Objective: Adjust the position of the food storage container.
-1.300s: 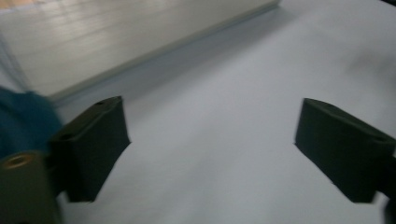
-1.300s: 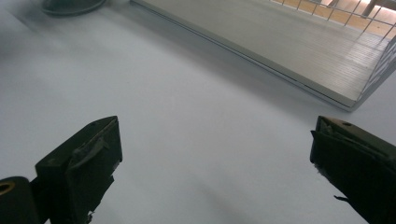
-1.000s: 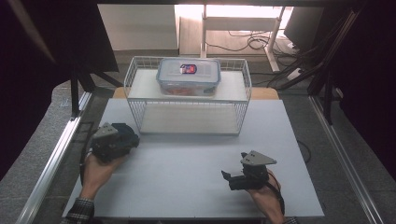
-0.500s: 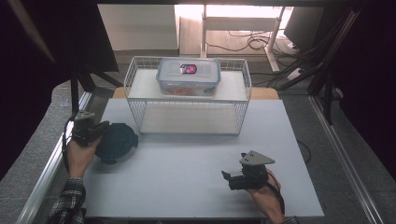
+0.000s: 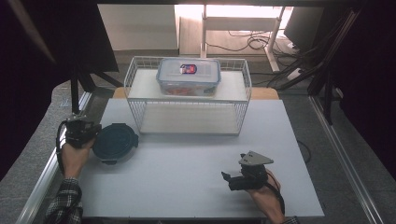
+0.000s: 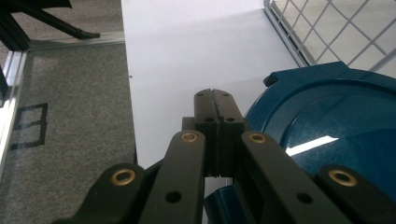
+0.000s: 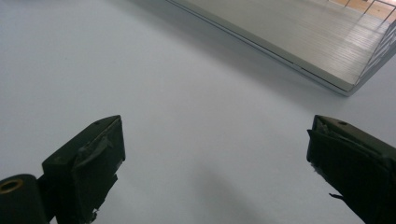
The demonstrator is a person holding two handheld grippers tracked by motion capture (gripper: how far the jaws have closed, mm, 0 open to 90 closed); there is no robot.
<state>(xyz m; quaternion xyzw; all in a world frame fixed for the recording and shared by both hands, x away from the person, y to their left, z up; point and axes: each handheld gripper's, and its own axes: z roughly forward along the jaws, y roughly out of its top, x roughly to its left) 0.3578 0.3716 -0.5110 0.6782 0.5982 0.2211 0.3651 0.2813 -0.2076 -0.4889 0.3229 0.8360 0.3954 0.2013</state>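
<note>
While my left gripper (image 6: 215, 100) rests with its fingers pressed together beside it, I see the round dark-teal plastic lid (image 5: 115, 142), glossy and rimmed, lying flat on the matte white tabletop (image 5: 187, 177). My right gripper (image 7: 215, 158) has fingers spread apart.

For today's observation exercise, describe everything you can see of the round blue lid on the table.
The round blue lid is dark teal, glossy and plastic-looking, with a raised rim and small tabs jutting from its edge. It lies flat on the white table near the left edge, just in front of the wire rack's left corner. The shut left gripper sits right beside its left rim; whether they touch is unclear. Light glints off its top.
</note>
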